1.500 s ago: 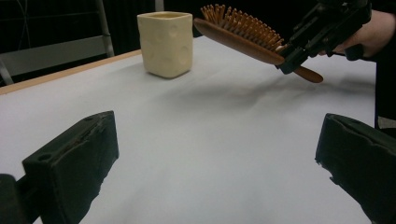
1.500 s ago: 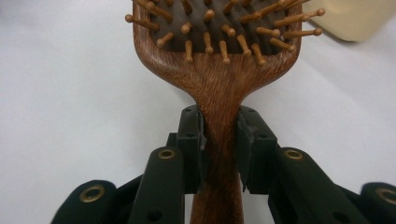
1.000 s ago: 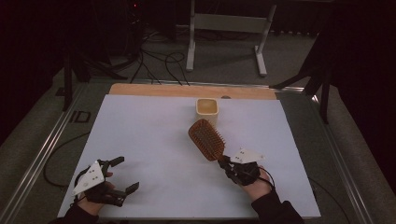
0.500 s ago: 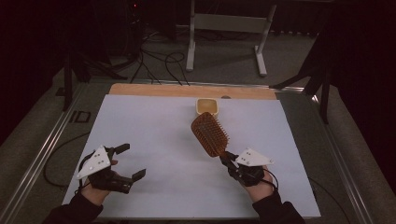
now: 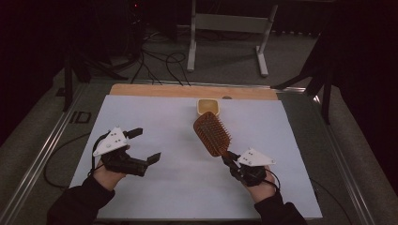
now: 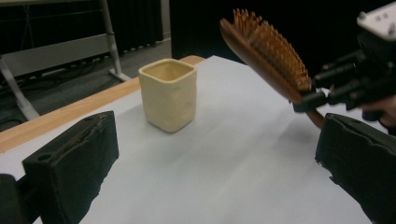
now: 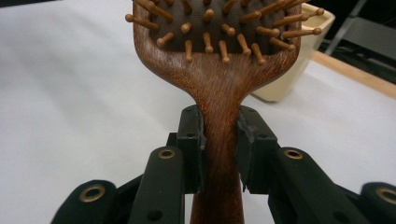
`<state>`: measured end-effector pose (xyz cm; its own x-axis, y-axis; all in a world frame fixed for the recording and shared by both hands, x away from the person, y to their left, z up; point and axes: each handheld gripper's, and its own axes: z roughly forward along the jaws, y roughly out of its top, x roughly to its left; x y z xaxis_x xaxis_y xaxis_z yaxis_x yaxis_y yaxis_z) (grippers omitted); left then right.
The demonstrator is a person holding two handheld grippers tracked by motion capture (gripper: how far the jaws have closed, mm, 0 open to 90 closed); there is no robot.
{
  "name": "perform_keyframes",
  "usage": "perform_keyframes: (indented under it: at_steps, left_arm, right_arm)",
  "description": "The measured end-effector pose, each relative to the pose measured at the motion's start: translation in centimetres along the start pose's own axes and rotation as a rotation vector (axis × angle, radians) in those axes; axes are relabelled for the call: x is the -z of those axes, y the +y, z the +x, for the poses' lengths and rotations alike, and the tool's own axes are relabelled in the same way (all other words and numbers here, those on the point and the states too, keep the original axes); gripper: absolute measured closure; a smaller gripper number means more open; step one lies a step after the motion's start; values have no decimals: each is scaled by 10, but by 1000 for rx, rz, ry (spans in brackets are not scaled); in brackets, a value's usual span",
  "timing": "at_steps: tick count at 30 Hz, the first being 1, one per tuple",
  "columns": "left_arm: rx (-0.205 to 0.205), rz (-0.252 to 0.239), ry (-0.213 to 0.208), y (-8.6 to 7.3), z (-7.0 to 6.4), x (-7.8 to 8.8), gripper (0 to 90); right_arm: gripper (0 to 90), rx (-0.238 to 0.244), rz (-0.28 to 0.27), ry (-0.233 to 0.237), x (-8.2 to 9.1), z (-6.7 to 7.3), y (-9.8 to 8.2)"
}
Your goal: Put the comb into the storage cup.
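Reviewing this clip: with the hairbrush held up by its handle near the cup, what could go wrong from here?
The right gripper clamps only the narrow handle of the hairbrush, so the heavy head could pivot or slip in the jaws. The brush head hangs close to the cream cup; a careless swing might tip this light cup over. The left gripper is open, holding nothing, so nothing steadies the cup if it is bumped.

Dark sleeves on both forearms; each hand-held gripper (image 5: 141,146) black, with brass-ringed screw holes, grey three-cornered top plate, trailing black cable.
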<state>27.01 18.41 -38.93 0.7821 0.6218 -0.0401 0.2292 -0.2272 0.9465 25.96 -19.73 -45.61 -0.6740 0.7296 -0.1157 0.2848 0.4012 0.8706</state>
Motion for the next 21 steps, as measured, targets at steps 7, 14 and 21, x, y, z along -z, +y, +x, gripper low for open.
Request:
perform_keyframes:
  at_steps: [7,14,21]
  left_arm:
    - [29,4,-6,18,-3,-10,1]
    - [41,10,-24,33,-9,-22,1]
    - [67,7,-35,42,-14,-36,1]
  right_arm:
    - [731,-20,2,9,0,0,1]
    - [731,-21,-5,-6,0,1,1]
    - [731,-13,-14,-8,1,3,2]
